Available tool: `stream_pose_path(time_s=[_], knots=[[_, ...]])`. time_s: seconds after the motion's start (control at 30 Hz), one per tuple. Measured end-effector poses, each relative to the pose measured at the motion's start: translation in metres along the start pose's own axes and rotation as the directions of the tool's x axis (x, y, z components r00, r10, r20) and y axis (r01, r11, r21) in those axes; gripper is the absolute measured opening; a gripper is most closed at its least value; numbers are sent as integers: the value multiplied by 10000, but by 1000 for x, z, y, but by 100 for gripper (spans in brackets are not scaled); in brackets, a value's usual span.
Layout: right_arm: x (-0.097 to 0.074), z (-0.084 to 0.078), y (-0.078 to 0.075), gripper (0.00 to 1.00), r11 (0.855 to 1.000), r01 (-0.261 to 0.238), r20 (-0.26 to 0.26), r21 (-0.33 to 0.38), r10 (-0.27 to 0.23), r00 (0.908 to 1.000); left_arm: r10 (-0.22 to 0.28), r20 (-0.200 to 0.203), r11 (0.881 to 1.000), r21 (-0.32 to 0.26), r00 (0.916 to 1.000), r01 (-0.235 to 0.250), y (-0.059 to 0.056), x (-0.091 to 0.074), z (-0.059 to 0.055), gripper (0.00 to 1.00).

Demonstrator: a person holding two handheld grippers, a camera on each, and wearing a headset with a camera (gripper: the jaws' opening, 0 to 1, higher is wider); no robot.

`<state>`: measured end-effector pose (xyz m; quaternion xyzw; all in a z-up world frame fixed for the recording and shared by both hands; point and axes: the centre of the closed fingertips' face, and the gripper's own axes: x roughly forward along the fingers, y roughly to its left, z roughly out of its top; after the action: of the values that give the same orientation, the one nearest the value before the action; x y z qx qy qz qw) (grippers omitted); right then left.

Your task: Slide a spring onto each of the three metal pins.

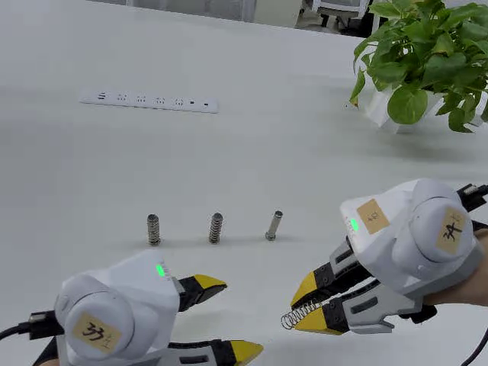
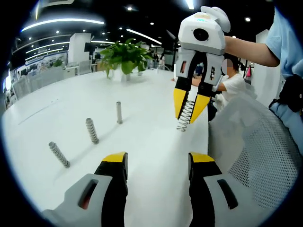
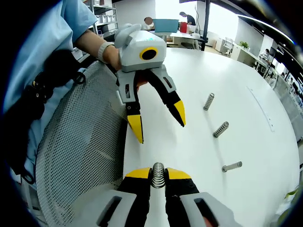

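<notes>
big white table [image 1: 320,145] takes up most of the head view and most of its top is bare. its far edge runs along the top of the view, and the near edge is down by the grippers. in the right gripper view a mesh chair [image 3: 80,137] sits right up against that near edge. a leafy plant [image 1: 427,53] in a white pot is in the far right corner, well apart from the work. a white power strip [image 1: 149,101] lies flat far back on the left, also well out of the way.

left gripper [image 1: 226,318] is low at the near left, jaws spread wide with nothing between them. right gripper [image 1: 303,307] is at the near right, jaws pinched on the held spring [image 1: 293,316], which pokes out past the yellow tips, up off the table.

three pins stand in a row mid table, between the grippers and the power strip, with open surface all round them. left pin [image 1: 152,217] has the first spring [image 1: 153,230] on it, and middle pin [image 1: 217,216] has the second spring [image 1: 216,229]. right pin [image 1: 274,226] is bare. it's the nearest one to the right gripper, with a clear gap of bare table between them.
</notes>
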<state>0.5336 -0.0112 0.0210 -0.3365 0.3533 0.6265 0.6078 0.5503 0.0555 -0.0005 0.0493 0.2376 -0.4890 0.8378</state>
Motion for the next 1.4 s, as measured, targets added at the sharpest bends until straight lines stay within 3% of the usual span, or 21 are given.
stream_pose_path(time_s=[0.13,0.33,0.5,0.63,0.7,0.73,1.1,1.4], knots=[[-4,-5,-8,8,9998,206,-49,50,-206,9998,615,-163,9978,-249,9980,-619,16,-12,-12,57],[-10,-10,-17,8,9993,377,-274,-21,-377,9989,1496,-113,9860,-731,9887,-1500,38,-29,-18,69],[-14,-12,-26,8,9993,347,-484,-171,-355,9982,2136,-129,9736,-794,9768,-2139,52,-39,-21,80],[-17,-12,-36,8,9986,377,-650,-369,-400,9971,2733,-298,9572,-908,9615,-2749,65,-46,-25,92],[-18,-12,-39,8,9983,339,-766,-464,-374,9964,2820,-331,9555,-802,9589,-2838,68,-49,-27,99],[-18,-13,-41,8,9981,314,-866,-522,-358,9956,2889,-489,9531,-790,9561,-2921,70,-50,-31,99],[-23,-14,-66,8,9913,250,-1659,-1295,-465,9851,3144,-485,9416,-1108,9480,-3180,76,-58,-31,99],[-25,-6,-97,8,9840,472,-2032,-1718,-823,9757,3130,-554,9431,-995,9481,-3171,77,-58,-30,99]])
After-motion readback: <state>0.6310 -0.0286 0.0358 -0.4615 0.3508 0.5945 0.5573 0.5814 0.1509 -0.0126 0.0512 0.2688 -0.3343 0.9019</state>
